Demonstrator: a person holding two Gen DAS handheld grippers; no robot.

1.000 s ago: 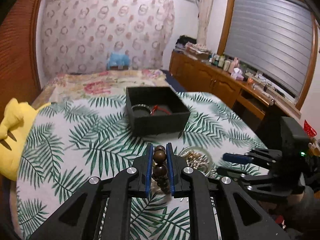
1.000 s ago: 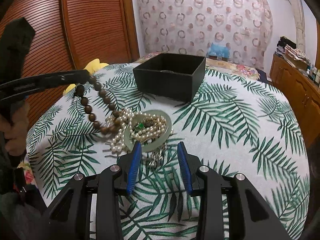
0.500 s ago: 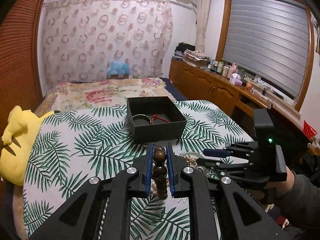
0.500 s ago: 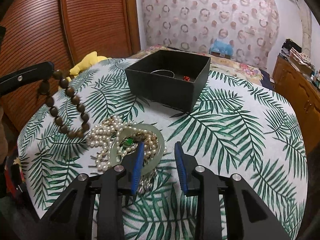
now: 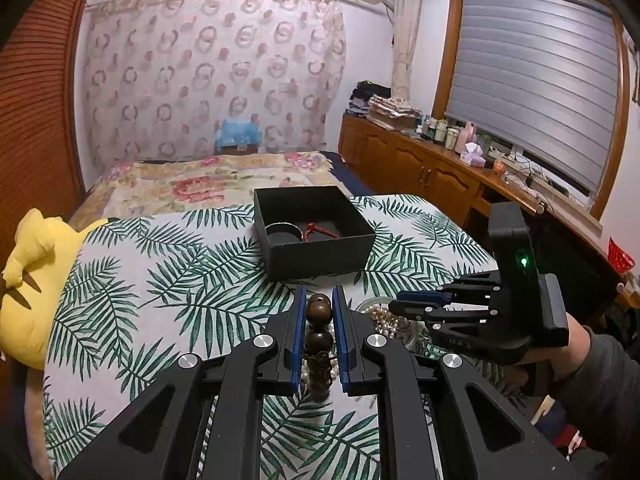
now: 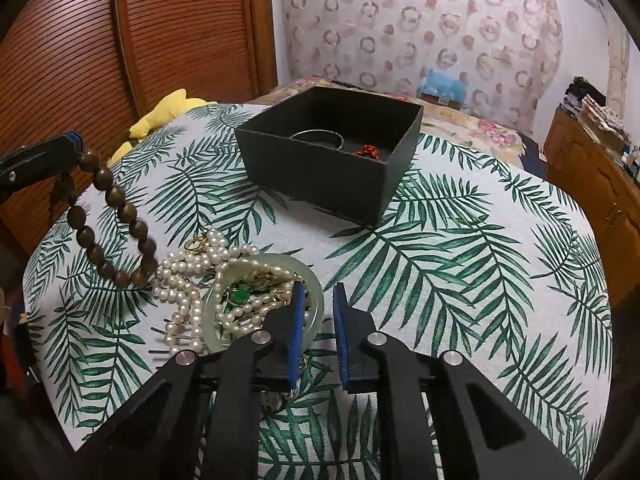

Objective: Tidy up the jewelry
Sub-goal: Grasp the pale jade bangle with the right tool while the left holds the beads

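Closing right gripper (image 6: pixel 316 322) jaws around jade bangle (image 6: pixel 209 314) rim, short of black box (image 6: pixel 320 176); left gripper (image 5: pixel 319 304) jaws clamped on bead bracelet (image 6: pixel 128 212), ready for boxing.

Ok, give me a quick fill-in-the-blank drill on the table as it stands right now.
1. The left gripper is shut on the brown ____ bracelet.
2. The pale green bangle lies partly under a tangle of white ____.
3. The black box already holds a metal bangle and a ____ cord.

Missing words: bead; pearls; red
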